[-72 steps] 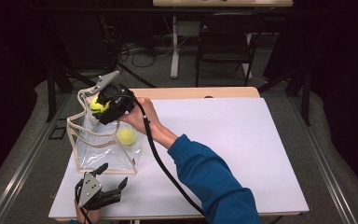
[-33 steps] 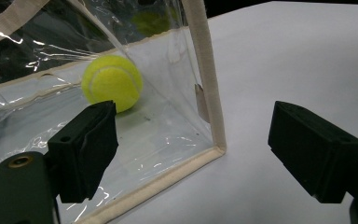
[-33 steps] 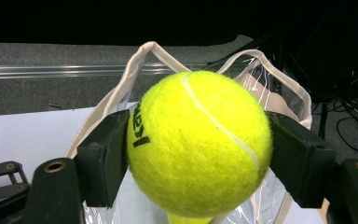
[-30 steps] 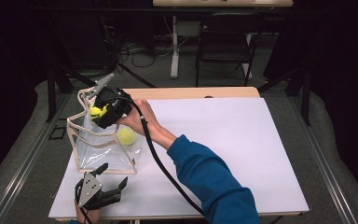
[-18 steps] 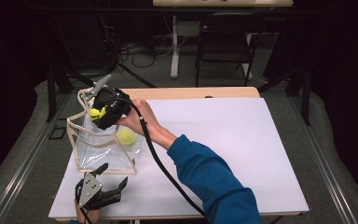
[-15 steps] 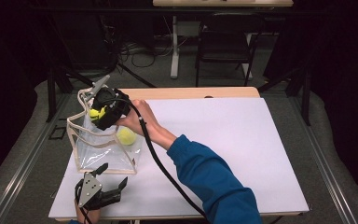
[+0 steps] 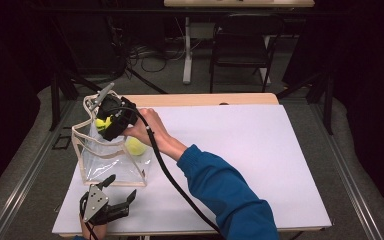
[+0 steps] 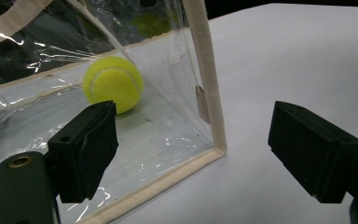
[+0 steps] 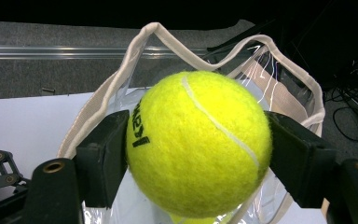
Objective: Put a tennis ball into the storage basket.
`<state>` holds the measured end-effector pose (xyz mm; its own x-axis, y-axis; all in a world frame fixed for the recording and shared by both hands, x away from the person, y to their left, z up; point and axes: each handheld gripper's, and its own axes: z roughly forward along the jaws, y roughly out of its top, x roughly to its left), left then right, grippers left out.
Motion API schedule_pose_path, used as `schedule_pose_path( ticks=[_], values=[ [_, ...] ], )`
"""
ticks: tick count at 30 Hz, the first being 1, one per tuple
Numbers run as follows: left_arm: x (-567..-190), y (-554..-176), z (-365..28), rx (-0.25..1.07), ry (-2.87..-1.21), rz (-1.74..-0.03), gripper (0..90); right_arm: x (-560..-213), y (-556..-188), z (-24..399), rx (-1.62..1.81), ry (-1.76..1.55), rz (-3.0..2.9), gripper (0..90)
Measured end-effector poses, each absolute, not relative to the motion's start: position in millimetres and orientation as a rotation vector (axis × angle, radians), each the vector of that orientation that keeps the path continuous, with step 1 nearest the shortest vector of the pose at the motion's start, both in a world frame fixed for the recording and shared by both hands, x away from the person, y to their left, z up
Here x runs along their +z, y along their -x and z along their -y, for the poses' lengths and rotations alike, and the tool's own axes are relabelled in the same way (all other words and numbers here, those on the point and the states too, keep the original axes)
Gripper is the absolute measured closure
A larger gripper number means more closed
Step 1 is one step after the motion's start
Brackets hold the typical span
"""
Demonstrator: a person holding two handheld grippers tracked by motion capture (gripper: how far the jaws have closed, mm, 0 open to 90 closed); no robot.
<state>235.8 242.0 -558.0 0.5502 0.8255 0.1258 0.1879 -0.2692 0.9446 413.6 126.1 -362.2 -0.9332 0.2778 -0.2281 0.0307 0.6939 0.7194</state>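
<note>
While I wait with my left gripper [image 7: 111, 204] low at the near edge of the tabletop [image 7: 260, 160], its fingers [image 8: 86, 149] stand wide open and hold nothing. It has not moved from that spot in the last couple of seconds.

A bit farther off stands the clear bag [image 7: 111, 155], upright on the tabletop. One ball [image 7: 135, 146] already lies on the bottom of it.

Above the bag is my right gripper [image 7: 101, 121]. Its fingers [image 9: 103, 156] squeeze the second ball [image 9: 198, 149] from both sides. A couple of seconds ago this ball was a little higher; now it has come down a touch and sits right at the mouth of the bag. In the last second the hand has hardly moved at all. I think that means I am lined up and the ball is about ready to drop in.

From the left gripper view, I can see the ball inside the bag up close, through the clear wall, near the cloth-edged corner [image 8: 209, 93]. The high view is too small to show that corner well.

From the right gripper view, I see the held ball big, with black print on it, and the bag's pale rim [image 9: 121, 70] looping behind it. The high view shows something else: the blue sleeve [image 7: 225, 195] reaching across, and how far apart my two grippers are.
</note>
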Motion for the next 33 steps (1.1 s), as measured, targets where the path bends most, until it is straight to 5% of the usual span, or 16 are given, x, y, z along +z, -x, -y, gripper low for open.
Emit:
schedule_pose_path(
  ticks=[7, 19, 33],
  values=[
    [-558, -235, -242, 0.783, -1.765, -0.843, 15.9, -364, -413, -127, 1.058, -0.255, -2.579, 24.8],
    [-558, -235, -242, 0.78, -1.768, -0.84, 15.9, -355, -413, -111, 1.097, -0.312, -2.571, 2.6],
    [-558, -236, -241, 0.78, -1.769, -0.842, 15.9, -353, -413, -83, 1.168, -0.318, -2.627, 0.0]
  ],
)
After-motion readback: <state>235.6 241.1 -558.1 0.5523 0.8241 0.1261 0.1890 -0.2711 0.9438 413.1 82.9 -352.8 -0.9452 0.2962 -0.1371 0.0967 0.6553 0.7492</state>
